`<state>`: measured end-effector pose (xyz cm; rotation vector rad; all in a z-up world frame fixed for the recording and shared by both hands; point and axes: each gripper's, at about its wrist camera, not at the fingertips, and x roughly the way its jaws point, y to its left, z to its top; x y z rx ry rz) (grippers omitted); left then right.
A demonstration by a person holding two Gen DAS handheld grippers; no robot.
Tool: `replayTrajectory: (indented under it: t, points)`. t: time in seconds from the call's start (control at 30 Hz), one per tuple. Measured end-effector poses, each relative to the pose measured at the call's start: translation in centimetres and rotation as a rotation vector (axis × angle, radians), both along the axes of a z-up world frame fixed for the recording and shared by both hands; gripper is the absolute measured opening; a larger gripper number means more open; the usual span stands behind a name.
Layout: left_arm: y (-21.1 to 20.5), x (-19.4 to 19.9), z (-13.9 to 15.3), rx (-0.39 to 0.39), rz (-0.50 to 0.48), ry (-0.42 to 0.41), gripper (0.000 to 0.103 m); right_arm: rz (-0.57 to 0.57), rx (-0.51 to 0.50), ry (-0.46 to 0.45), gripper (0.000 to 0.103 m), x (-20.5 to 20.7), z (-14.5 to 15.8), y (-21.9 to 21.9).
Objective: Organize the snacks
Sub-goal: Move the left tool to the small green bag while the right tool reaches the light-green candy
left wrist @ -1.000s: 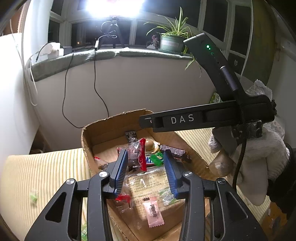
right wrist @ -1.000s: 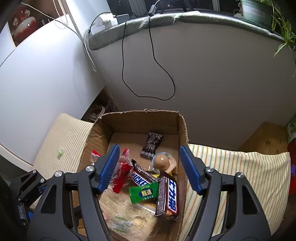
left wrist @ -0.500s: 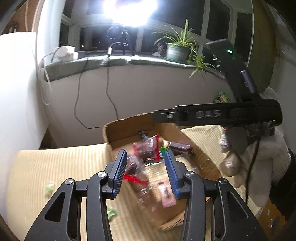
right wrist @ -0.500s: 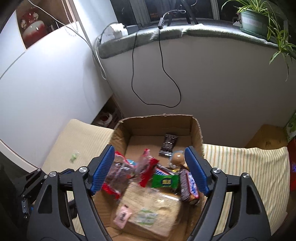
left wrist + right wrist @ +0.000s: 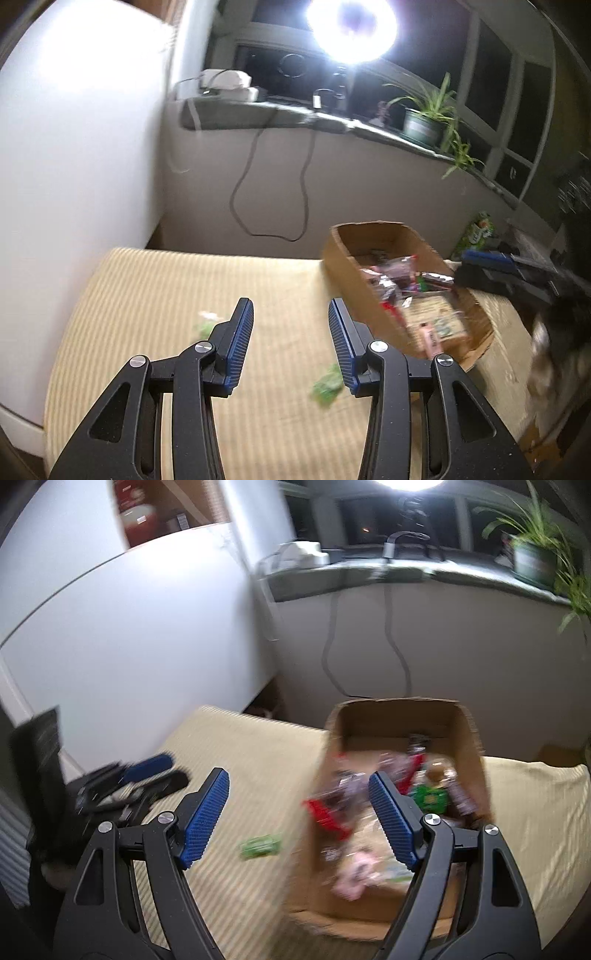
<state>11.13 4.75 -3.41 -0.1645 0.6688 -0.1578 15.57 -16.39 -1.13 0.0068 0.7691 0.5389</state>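
Observation:
A cardboard box (image 5: 354,291) of mixed snack packets stands on a striped yellow cloth (image 5: 166,295), right of centre in the left wrist view. My left gripper (image 5: 290,302) hangs open over the bare cloth, left of the box, with nothing between its fingers. A small green packet (image 5: 327,384) lies on the cloth under its right finger, and another green scrap (image 5: 207,325) lies by the left finger. My right gripper (image 5: 298,775) is open and empty, straddling the box's left wall (image 5: 314,853). A green packet (image 5: 260,845) lies below it. Both views are blurred.
White wall panels rise at the left, and a grey sill with cables (image 5: 273,110) and a potted plant (image 5: 424,122) runs behind. A bright lamp (image 5: 351,22) glares above. The other gripper (image 5: 147,771) shows at the left of the right wrist view.
Both grippers have swung left, off the box's contents and over the open cloth. The box now sits to the right in both views. The right jaws stand slightly wider.

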Motion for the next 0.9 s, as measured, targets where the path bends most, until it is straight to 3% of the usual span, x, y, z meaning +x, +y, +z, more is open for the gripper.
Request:
replayTrajectory:
  t: [0.23, 0.33, 0.47, 0.7, 0.9]
  points:
    - [3.7, -0.6, -1.8, -0.033, 0.030, 0.036, 0.041, 0.096, -0.018, 0.042, 0.080, -5.0, -3.1, 5.5]
    - [4.8, -0.4, -2.9, -0.055, 0.030, 0.064, 0.041, 0.087, -0.017, 0.077, 0.080, -6.2, -5.1, 6.8]
    - [5.1, 0.1, -4.1, -0.054, 0.013, 0.093, 0.041, 0.027, -0.052, 0.094, 0.070, -7.0, -7.8, 8.4]
    - [5.2, 1.8, -5.8, -0.033, -0.030, 0.135, 0.041, -0.101, -0.037, 0.160, 0.069, -5.3, -11.4, 8.5]
    - [5.8, 4.3, -7.3, -0.011, -0.055, 0.172, 0.041, -0.160, -0.051, 0.190, 0.069, -4.0, -12.7, 8.5]
